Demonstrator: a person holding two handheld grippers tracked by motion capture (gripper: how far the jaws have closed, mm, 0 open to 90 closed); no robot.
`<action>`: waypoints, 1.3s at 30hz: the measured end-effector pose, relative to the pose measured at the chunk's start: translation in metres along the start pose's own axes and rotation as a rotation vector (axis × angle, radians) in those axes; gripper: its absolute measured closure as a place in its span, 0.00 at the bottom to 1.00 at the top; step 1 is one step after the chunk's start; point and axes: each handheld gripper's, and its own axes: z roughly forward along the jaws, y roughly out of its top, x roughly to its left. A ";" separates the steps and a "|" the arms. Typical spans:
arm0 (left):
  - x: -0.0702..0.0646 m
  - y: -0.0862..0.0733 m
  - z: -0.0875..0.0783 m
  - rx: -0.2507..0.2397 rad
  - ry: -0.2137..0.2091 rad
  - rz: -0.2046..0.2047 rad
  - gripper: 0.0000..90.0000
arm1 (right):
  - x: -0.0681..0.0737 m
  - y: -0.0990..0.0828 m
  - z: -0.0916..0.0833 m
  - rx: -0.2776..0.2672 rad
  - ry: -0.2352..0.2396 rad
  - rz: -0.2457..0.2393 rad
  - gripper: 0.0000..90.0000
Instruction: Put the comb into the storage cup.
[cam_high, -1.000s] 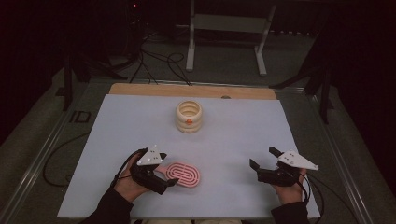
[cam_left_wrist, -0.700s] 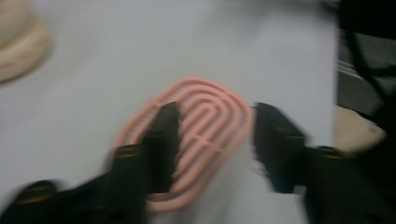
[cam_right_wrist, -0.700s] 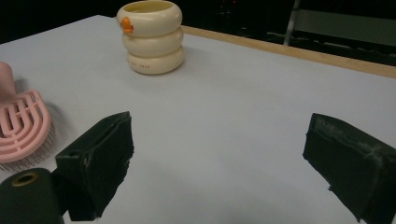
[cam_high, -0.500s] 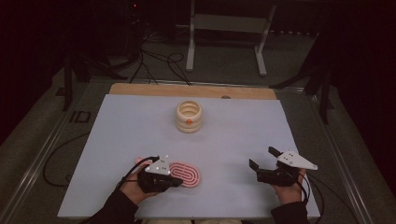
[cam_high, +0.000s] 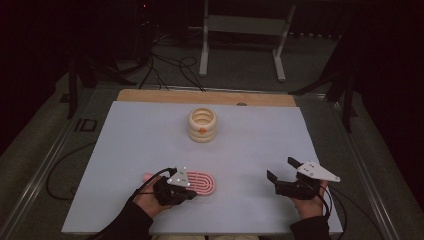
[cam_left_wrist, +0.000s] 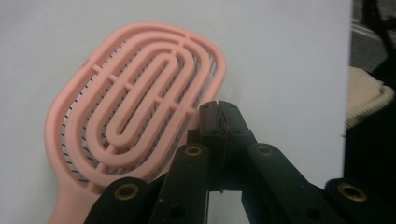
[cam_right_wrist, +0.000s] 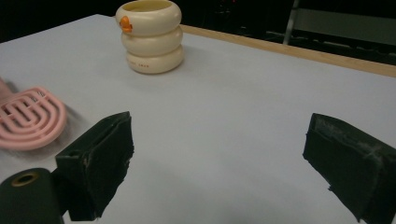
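My left hand-held gripper (cam_left_wrist: 217, 109) is nearest, its jaws pressed together with nothing between them, tips beside the pink brush (cam_left_wrist: 135, 102) lying flat on the table (cam_high: 125, 145). The brush's long axis runs across, handle toward my left hand. My right hand-held gripper (cam_right_wrist: 219, 158) gapes empty, well apart.

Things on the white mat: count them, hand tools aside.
2. A pink brush lies near the front edge by the left tool; a cream ringed cup stands farther back, mid-mat.
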 end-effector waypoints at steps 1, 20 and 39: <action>0.002 0.000 0.000 0.011 0.008 0.001 1.00 | 0.000 0.000 0.000 -0.002 -0.001 -0.002 0.09; 0.007 0.000 -0.009 -0.061 0.029 -0.053 0.88 | 0.000 0.001 -0.001 -0.003 -0.001 0.000 0.09; 0.033 -0.055 -0.118 -0.502 0.494 -0.324 0.00 | 0.001 0.002 -0.002 -0.037 0.028 0.021 0.09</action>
